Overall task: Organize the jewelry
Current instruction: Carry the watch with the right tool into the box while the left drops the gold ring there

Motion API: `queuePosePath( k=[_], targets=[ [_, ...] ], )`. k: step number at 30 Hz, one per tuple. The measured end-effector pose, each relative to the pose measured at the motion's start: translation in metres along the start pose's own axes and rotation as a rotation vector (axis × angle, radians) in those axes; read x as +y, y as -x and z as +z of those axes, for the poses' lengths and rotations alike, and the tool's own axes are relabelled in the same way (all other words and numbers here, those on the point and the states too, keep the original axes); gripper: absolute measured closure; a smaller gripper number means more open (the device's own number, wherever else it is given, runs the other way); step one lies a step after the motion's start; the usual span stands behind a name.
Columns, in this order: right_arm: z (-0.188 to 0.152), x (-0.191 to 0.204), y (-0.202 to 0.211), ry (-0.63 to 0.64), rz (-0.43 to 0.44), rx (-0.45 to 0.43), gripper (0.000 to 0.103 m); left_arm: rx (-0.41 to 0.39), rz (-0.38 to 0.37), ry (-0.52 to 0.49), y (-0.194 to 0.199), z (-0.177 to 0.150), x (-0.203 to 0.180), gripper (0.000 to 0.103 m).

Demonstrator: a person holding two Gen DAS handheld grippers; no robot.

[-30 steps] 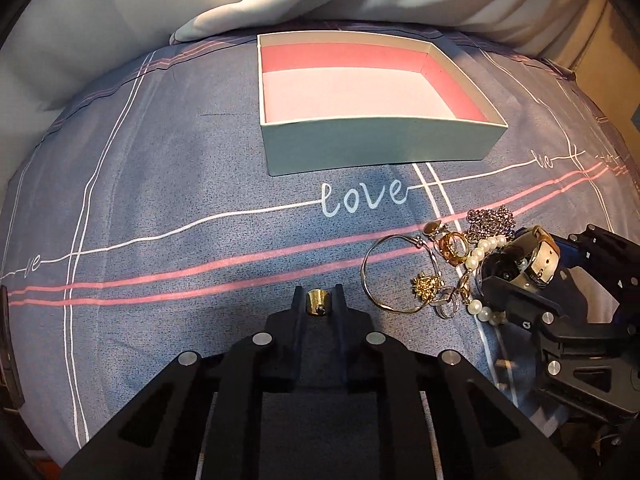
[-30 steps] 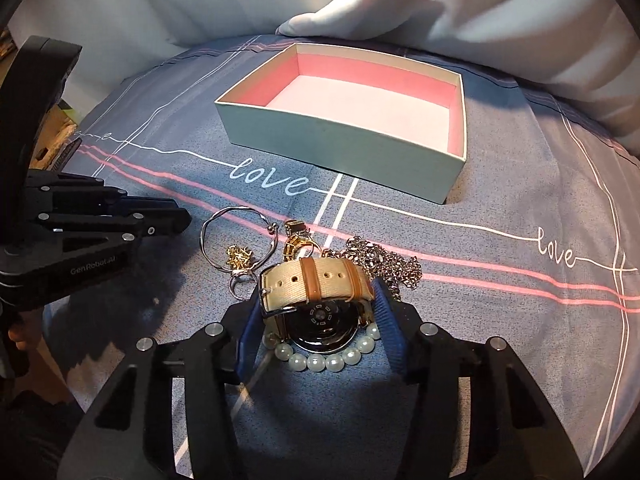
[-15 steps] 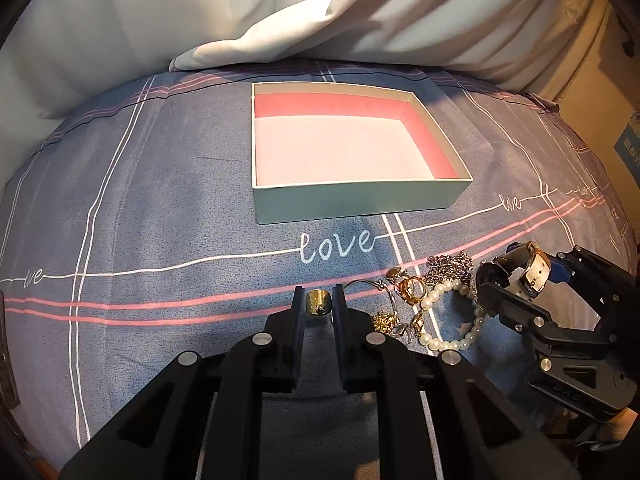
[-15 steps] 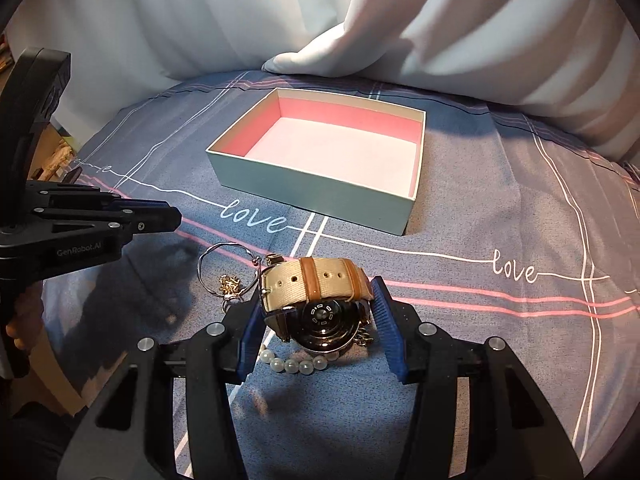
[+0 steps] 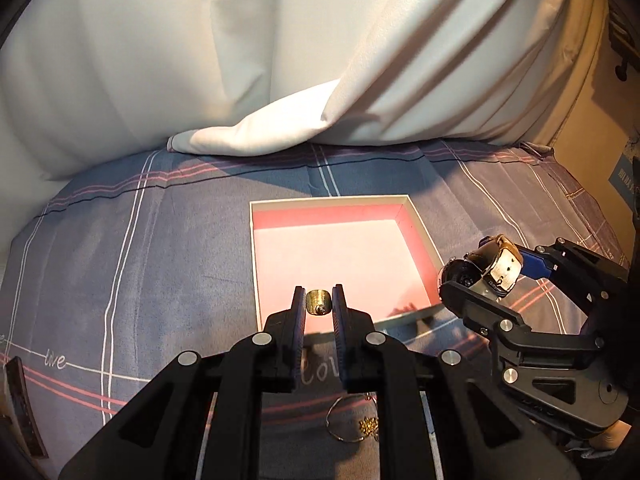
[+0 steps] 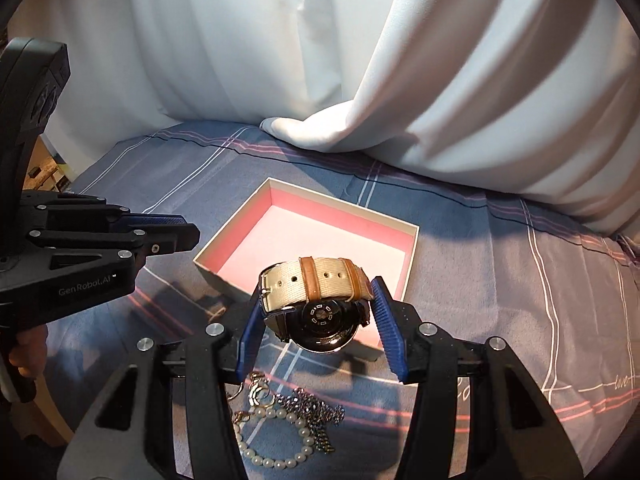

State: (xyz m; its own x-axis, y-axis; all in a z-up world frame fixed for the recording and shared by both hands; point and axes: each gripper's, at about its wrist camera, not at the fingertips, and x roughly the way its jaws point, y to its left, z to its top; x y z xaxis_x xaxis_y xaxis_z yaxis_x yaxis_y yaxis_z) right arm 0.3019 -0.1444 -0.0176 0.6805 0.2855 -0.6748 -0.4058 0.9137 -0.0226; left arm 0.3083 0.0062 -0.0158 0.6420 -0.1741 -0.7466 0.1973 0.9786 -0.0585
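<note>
left wrist view shows the left tongs pinching a small gold ring above the near part of the open pink-lined box on the bed, while the right tongs clamp a watch with a cream strap just over the box's near corner. both pieces look lifted clear of the pearl bracelet, silver chain and gold bangle lying on the bedcover, so the carry-to-box step seems in hand. next, each tongs likely needs lowering inside the walls before letting go, the two kept apart.
</note>
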Motion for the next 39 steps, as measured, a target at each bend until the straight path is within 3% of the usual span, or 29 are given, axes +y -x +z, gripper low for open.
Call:
queuePosePath(
  k=[3, 9, 24, 39],
  targets=[
    [0.022, -0.006, -0.018, 0.016, -0.015, 0.014, 0.052, -0.007, 0.011, 0.010, -0.010, 0.025, 0.001, 0.090],
    [0.040, -0.012, -0.058, 0.033, -0.042, 0.083, 0.052, 0.075, 0.011, 0.080, -0.048, 0.046, 0.012, 0.090],
    [0.023, -0.007, -0.104, 0.046, -0.017, 0.210, 0.051, 0.214, 0.020, 0.103, -0.103, 0.026, 0.015, 0.090],
    [0.015, -0.008, -0.112, 0.049, -0.012, 0.228, 0.051, 0.245, 0.016, 0.096, -0.114, 0.022, 0.010, 0.090]
  ],
)
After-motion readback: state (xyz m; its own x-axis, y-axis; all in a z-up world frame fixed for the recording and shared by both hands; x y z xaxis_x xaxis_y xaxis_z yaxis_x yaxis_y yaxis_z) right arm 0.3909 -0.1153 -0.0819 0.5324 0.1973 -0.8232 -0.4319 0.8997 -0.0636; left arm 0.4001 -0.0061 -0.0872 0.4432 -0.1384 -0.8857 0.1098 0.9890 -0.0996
